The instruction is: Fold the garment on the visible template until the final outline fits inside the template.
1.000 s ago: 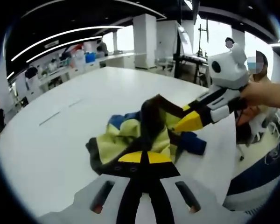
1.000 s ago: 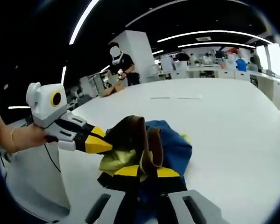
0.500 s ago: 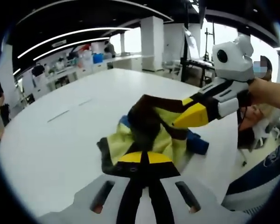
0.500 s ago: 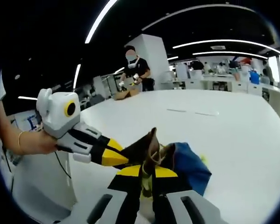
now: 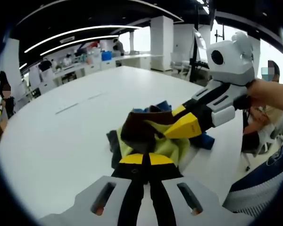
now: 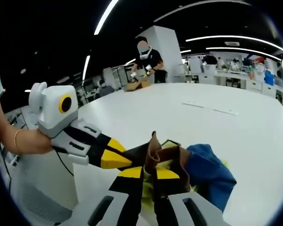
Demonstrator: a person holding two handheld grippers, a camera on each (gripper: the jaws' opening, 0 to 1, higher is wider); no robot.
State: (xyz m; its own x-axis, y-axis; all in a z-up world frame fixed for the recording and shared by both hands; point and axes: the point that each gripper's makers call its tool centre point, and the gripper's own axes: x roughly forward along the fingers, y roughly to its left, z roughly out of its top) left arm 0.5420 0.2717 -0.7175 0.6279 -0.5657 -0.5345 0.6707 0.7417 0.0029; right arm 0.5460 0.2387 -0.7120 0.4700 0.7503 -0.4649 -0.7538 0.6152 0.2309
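The garment (image 5: 153, 141), a crumpled bundle of yellow-green, dark brown and blue cloth, lies bunched on the white table (image 5: 61, 136) and is partly lifted. In the left gripper view, my left gripper (image 5: 144, 159) is shut on its near edge. My right gripper (image 5: 179, 128) comes in from the right, shut on the brown band. In the right gripper view, my right gripper (image 6: 148, 173) is shut on the garment (image 6: 165, 157), with the blue part (image 6: 210, 174) hanging to the right. The left gripper (image 6: 114, 159) bites the same brown fold from the left, close beside it.
Thin marks (image 5: 78, 101) lie on the table further out. A person (image 6: 146, 59) stands at the far side by a cardboard box (image 6: 137, 84). Another person (image 5: 269, 89) sits past the table's right edge. Workbenches (image 5: 85, 63) line the back.
Both grippers keep their hold. In the left gripper view the right gripper has dropped lower and nearer, and the brown band has come down and bunched.
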